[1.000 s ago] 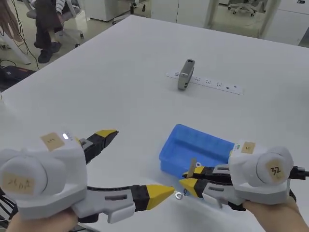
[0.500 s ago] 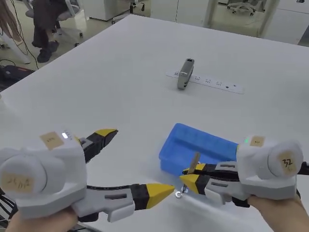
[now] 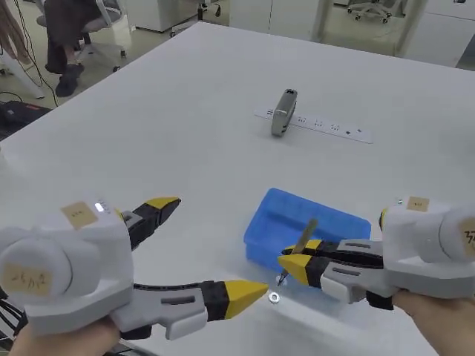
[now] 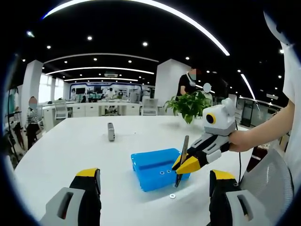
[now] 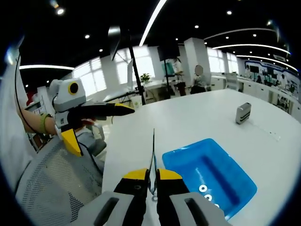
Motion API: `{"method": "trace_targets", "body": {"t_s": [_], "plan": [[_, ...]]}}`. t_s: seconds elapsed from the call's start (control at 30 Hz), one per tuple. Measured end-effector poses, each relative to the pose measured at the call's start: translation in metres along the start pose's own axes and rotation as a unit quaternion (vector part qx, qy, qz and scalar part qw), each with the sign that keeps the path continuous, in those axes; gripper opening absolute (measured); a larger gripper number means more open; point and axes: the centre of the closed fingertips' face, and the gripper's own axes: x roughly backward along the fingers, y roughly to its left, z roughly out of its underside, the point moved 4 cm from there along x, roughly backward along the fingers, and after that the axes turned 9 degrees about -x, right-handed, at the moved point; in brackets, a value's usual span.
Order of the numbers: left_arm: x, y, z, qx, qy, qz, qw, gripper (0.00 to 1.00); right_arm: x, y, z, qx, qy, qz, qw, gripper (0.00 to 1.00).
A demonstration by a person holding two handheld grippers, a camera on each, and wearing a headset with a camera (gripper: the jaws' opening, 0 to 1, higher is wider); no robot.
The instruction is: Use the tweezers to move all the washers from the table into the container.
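Seemingly nearly done: one loose washer [image 3: 274, 298] lies on the counter [image 3: 185, 111].
Head view: it sits at the blue container's [image 3: 291, 199] 6 o'clock, under tweezers [image 3: 304, 236] pinched by the right hand-held gripper [image 3: 291, 267]; the left hand-held gripper [image 3: 215, 247] hovers wide, empty. Left gripper view: several washers [image 4: 165, 173] already inside. Right gripper view: tweezers point toward 12 o'clock.

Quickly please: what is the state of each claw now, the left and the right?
Left claw: open, holding nothing.
Right claw: closed on the tweezers.
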Motion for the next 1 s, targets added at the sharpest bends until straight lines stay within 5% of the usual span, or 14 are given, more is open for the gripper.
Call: {"method": "trace_targets", "body": {"t_s": [0.7, 1.0], "plan": [[-0.001, -0.001, 0.001, -0.001, 0.002, 0.002, 1.0, 0.99, 0.013, -0.017, -0.029, -0.062, -0.059, 0.006, 0.9963, 0.03], [-0.001, -0.002, 0.001, -0.004, 0.004, 0.005, 1.0, 0.99, 0.012, -0.023, -0.041, -0.057, -0.067, 0.014, 0.996, 0.03]]}}
